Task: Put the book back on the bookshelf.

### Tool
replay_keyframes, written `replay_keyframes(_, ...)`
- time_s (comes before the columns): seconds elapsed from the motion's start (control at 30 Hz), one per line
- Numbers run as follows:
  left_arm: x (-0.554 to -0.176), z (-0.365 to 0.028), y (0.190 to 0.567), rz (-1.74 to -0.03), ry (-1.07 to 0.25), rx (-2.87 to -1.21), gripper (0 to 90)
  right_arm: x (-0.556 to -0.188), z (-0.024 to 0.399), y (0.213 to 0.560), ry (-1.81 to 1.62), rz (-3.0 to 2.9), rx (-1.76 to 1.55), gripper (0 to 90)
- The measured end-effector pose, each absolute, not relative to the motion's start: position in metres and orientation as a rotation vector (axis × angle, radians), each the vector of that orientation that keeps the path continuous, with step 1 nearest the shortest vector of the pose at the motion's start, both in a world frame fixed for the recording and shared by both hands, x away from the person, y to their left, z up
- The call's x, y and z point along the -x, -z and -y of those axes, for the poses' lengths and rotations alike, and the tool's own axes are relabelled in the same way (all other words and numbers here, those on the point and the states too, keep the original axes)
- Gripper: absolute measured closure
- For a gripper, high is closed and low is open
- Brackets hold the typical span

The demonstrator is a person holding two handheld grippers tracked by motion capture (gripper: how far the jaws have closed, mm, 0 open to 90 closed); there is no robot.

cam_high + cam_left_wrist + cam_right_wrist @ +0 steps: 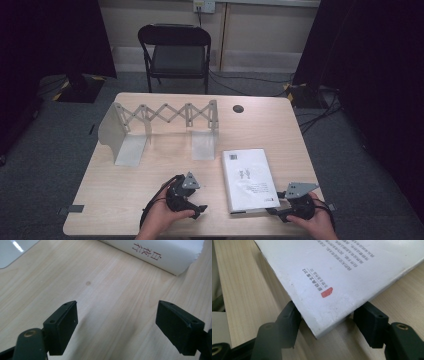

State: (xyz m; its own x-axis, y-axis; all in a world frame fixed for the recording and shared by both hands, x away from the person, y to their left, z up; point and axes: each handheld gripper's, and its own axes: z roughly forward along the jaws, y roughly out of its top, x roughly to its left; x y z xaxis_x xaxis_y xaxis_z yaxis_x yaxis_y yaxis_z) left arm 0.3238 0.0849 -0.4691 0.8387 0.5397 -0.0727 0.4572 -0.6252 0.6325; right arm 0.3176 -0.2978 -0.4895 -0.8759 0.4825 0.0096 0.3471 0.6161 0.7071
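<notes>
Overall, one white book (248, 179), one expanding rack (160, 127); left claw (199, 209) released, right claw (329, 322) closing around the book's corner.

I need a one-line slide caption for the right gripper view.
Right gripper straddling the near corner of a white book.

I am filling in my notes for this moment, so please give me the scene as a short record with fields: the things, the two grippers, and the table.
book: white paperback book lying flat, near the table's right front
left gripper: fingers apart over bare wood, holding nothing, left of the book
right gripper: at the book's near right corner, one finger on each side of that corner; a firm grip cannot be told
rack: pale metal expanding bookend rack, standing behind the book, to the left
table: light wooden table
</notes>
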Motion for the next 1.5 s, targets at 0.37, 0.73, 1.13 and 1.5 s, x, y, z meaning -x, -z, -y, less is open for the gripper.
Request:
replay_keyframes(0.37,-0.325,-0.055,0.473,-0.646,-0.123,-2.386,19.6,-0.312,0.287,0.487,-1.066,-2.630,-0.755,40.2)
replay_keyframes(0.73,-0.323,-0.033,0.477,-0.581,-0.094,-2.395,18.6,-0.310,0.275,0.486,-1.034,-2.620,-0.829,40.4)
replay_keyframes(1.13,-0.324,-0.023,0.482,-0.556,-0.120,-2.393,23.1,-0.313,0.259,0.487,-1.041,-2.579,-0.886,40.6)
replay_keyframes(1.5,-0.325,-0.020,0.483,-0.571,-0.135,-2.391,21.2,-0.314,0.261,0.480,-1.068,-2.581,-0.862,41.9)
